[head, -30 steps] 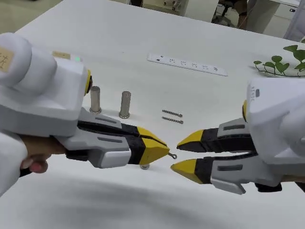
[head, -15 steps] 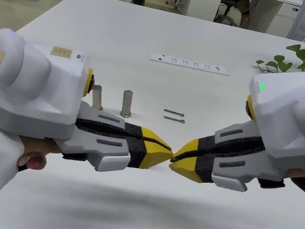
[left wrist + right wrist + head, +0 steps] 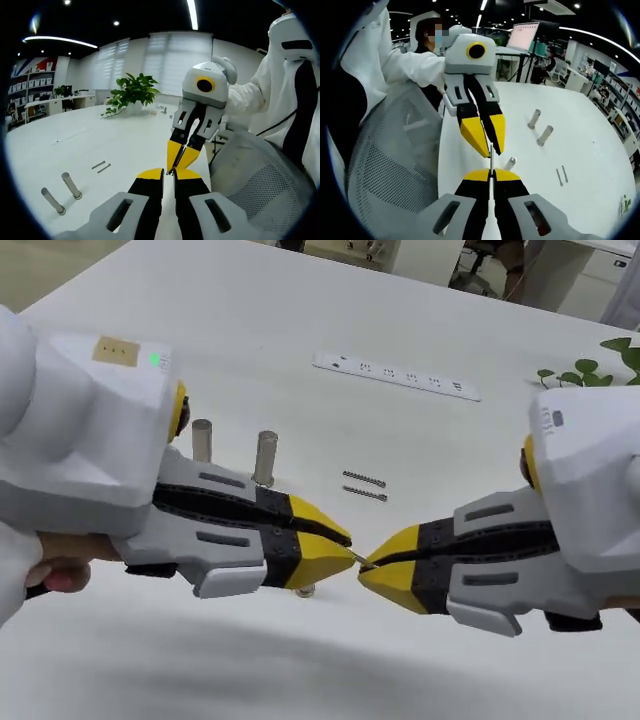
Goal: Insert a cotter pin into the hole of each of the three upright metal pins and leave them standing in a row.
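Pinching cotter pin (image 3: 490, 159) tip-to-tip, left gripper (image 3: 352, 549), right gripper (image 3: 366, 569)

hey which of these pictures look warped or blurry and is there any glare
Head view: sharp, evenly lit, soft shadow on the table. Left gripper view: fisheye-curved, ceiling lights glare. Right gripper view: curved too, cotter pin thin but sharp.

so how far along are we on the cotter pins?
Nothing looks inserted yet: two loose cotter pins lie on the table by two upright metal pins. In hand: left gripper and right gripper both pinch one cotter pin, jaws tip to tip, near the third metal pin. Left: all three insertions, then the row.
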### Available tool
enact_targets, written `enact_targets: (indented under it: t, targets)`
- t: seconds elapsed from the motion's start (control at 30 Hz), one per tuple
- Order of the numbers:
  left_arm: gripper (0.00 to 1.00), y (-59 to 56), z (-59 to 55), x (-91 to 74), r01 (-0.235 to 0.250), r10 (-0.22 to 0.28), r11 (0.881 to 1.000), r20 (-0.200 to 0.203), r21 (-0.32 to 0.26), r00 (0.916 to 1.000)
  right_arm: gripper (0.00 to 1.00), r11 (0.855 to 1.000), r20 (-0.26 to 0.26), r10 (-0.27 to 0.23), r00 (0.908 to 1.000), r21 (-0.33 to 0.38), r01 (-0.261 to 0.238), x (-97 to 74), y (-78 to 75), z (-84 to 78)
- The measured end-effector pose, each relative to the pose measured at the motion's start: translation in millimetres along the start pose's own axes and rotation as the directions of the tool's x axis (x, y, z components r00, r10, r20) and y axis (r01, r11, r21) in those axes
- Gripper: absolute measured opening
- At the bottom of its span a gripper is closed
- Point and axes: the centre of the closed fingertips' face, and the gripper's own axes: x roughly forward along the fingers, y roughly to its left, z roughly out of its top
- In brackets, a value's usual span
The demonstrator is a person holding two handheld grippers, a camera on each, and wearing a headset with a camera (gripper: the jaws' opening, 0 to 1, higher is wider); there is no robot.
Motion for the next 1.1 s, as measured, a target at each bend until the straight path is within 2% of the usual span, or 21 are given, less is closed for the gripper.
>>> enact_targets:
  t: [0.03, 0.1, 0.2, 0.27, 0.33, 0.47, 0.6, 0.77, 0.9, 0.97, 1.0, 1.1]
  targets:
    - [0.09, 6.6, -5.2, 0.2, -0.032, 0.032, 0.999, -0.02, 0.008, 0.9993, 0.0, 1.0, -0.014, -0.023, 0.9996, 0.016, 0.023, 0.3, -6.1, -2.6]
    - [0.15, 10.0, -12.9, 0.5, -0.042, 0.044, 0.998, -0.051, 0.036, 0.9977, 0.0, 0.997, -0.072, -0.063, 0.9954, 0.039, 0.066, 0.2, -16.7, -13.1]
    - [0.22, 14.5, -20.9, 3.6, -0.054, 0.056, 0.998, -0.07, 0.041, 0.996, 0.0, 0.996, -0.128, -0.064, 0.9897, 0.056, 0.072, 2.1, -23.3, -24.4]
    - [0.27, 20.8, -26.4, 3.8, -0.073, 0.079, 0.995, -0.088, 0.071, 0.993, 0.0, 0.997, -0.151, -0.057, 0.9869, 0.042, 0.064, 4.5, -27.0, -30.6]
    - [0.29, 25.3, -30.2, 5.0, -0.083, 0.09, 0.994, -0.101, 0.076, 0.9908, 0.0, 0.998, -0.173, -0.051, 0.9836, 0.013, 0.054, 7.2, -29.3, -35.5]
    - [0.23, 35.2, -38.6, 9.2, -0.094, 0.104, 0.992, -0.126, 0.089, 0.9865, 0.0, 1.0, -0.202, -0.011, 0.9793, 0.014, 0.014, 13.6, -30.5, -41.2]
    - [0.22, 41.7, -44.8, 14.0, -0.093, 0.104, 0.992, -0.136, 0.085, 0.9853, 0.0, 1.0, -0.241, 0.018, 0.9704, -0.005, -0.02, 20.1, -33.8, -47.3]
    - [0.15, 46.6, -49.8, 19.8, -0.077, 0.086, 0.995, -0.127, 0.068, 0.9882, 0.0, 0.999, -0.257, 0.046, 0.9653, 0.006, -0.046, 30.4, -37.2, -50.9]
    - [0.13, 47.3, -56.9, 21.5, -0.062, 0.073, 0.995, -0.161, 0.075, 0.9843, 0.0, 0.997, -0.276, 0.076, 0.958, -0.005, -0.08, 36.0, -35.1, -52.9]
    - [0.07, 46.8, -57.0, 21.5, -0.059, 0.071, 0.995, -0.159, 0.075, 0.9848, 0.0, 0.995, -0.283, 0.087, 0.9553, -0.015, -0.095, 37.1, -33.8, -53.2]
    - [0.06, 47.3, -56.7, 21.4, -0.062, 0.073, 0.995, -0.155, 0.075, 0.9851, 0.0, 0.994, -0.291, 0.096, 0.952, -0.02, -0.107, 38.2, -33.4, -54.1]
    - [0.06, 45.6, -57.8, 20.5, -0.057, 0.067, 0.996, -0.158, 0.067, 0.9851, 0.0, 0.994, -0.295, 0.101, 0.9503, -0.015, -0.11, 41.0, -34.1, -54.8]
